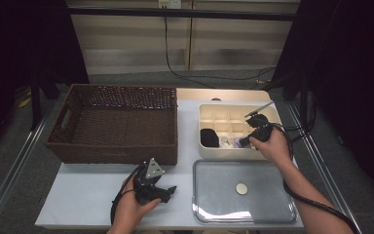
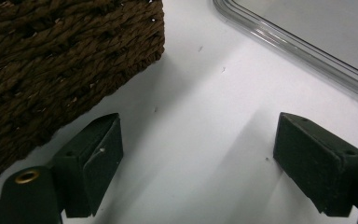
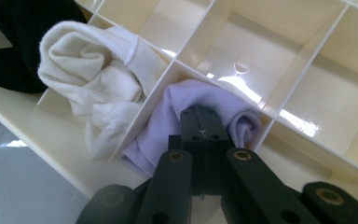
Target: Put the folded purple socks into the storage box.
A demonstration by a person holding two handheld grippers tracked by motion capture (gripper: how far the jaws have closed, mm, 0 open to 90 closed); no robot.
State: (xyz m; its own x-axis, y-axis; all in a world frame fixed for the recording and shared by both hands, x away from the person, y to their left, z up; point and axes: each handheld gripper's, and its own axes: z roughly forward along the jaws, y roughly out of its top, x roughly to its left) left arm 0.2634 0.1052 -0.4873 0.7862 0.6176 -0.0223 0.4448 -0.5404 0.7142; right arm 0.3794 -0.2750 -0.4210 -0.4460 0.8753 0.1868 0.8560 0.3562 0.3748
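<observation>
the right tool (image 3: 200,135), its jaws closed together, presses into a rolled lilac cloth (image 3: 177,112) in a front cell of the cream plastic divided box (image 1: 209,111) at the frame's right, likely tucking it in. its own view reveals a white cloth (image 3: 98,74) alongside. the left tool (image 2: 191,158) rests open and empty on the worktop (image 2: 205,93).

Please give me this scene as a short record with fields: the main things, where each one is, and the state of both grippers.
work surface: white table
basket: brown woven basket, far left, nothing visible inside
organizer: cream divided box, far right
lid: clear lid lying flat in front of the box
box contents: black cloth, white cloth, lilac cloth, each in its own near-row compartment
left gripper: jaws open, over bare table
right gripper: jaws shut, at the lilac cloth; grip unclear
</observation>
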